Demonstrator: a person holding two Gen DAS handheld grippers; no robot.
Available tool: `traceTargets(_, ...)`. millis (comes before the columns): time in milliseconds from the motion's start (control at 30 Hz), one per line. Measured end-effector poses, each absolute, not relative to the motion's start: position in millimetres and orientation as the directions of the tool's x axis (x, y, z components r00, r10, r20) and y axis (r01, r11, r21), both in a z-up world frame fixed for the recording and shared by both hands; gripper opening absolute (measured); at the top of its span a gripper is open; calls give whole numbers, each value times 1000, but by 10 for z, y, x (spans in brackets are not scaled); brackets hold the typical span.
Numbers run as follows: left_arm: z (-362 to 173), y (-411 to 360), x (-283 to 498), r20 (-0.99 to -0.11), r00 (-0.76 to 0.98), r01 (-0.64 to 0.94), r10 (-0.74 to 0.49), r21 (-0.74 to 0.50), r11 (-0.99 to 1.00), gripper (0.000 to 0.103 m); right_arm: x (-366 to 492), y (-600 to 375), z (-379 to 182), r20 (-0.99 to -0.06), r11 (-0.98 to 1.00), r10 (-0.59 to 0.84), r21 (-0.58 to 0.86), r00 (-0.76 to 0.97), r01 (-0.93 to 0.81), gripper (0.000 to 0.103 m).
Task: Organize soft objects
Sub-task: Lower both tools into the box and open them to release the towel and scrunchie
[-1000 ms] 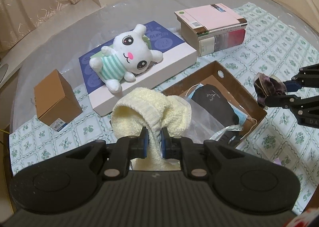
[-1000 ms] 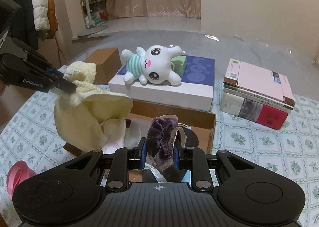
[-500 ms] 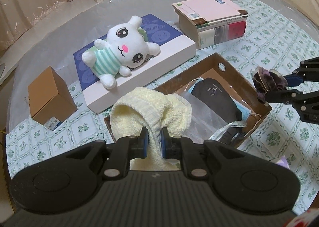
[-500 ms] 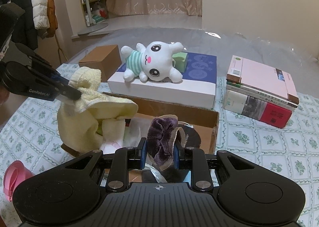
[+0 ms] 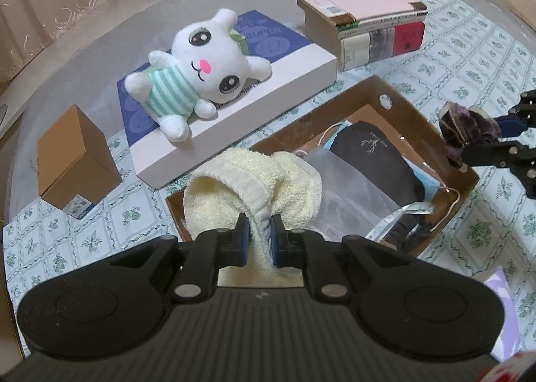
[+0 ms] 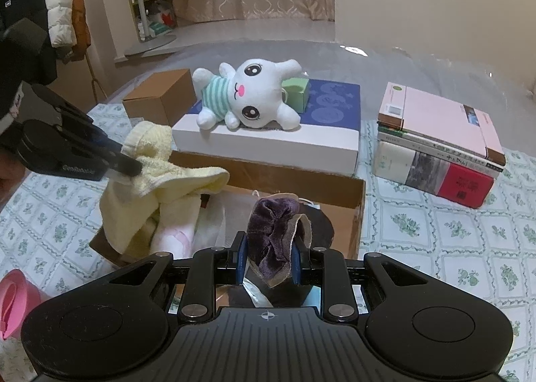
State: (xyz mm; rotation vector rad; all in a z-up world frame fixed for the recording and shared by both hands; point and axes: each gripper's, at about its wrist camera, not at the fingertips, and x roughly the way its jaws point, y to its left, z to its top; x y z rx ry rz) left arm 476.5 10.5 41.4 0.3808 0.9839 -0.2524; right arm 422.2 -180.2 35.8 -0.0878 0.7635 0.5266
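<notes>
My left gripper (image 5: 258, 238) is shut on a pale yellow towel (image 5: 248, 187) and holds it over the near left corner of an open cardboard box (image 5: 372, 93). The towel (image 6: 157, 177) and left gripper (image 6: 129, 167) also show in the right wrist view. My right gripper (image 6: 268, 261) is shut on a purple velvet scrunchie (image 6: 273, 228), above the box's right side; it shows in the left wrist view (image 5: 469, 134). The box (image 6: 301, 181) holds dark cloth (image 5: 372, 154), a mesh bag (image 5: 338, 181) and face masks. A white plush bunny (image 5: 197, 70) lies on a flat white box (image 5: 254, 87).
A small brown carton (image 5: 73, 161) stands at the left. A stack of books (image 5: 365, 20) is behind the box on the right. A pink object (image 6: 15, 298) lies on the tablecloth at the near left. Coats (image 6: 50, 10) hang at the far left.
Both grippers have moved closer over the cardboard box, still holding the towel and the scrunchie. The towel hangs lower over the box's left corner.
</notes>
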Motion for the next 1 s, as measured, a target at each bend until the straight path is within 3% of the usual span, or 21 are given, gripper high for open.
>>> traceTargets(333,44,-30,4937,-876,455,408,-160,46,912,11,4343,-1816,172,-690,871,422,127,589,-475,26)
traceTargets(567,-250,-145,4978,-889,430,428,-156,49,902,12,4424,-1869,49,-704,878,412,138,579,-458,26)
traceTargets(733,-196,-82,4972,-888,416,413,-197,-8,910,20,4486,-1919,23,-706,886,413,166,574,-434,26)
traceTargets(800,-117,-32,4950,-882,422,400,-210,-27,916,33,4502,-1922,45,-705,887,414,173,575,-427,26)
traceTargets(867,-32,11,4921,-873,432,394,-225,-42,918,39,4514,-1921,73,-704,889,414,176,577,-422,26)
traceTargets(1000,129,133,4859,-855,460,369,-240,-62,927,40,4543,-1907,125,-713,899,391,160,583,-407,26)
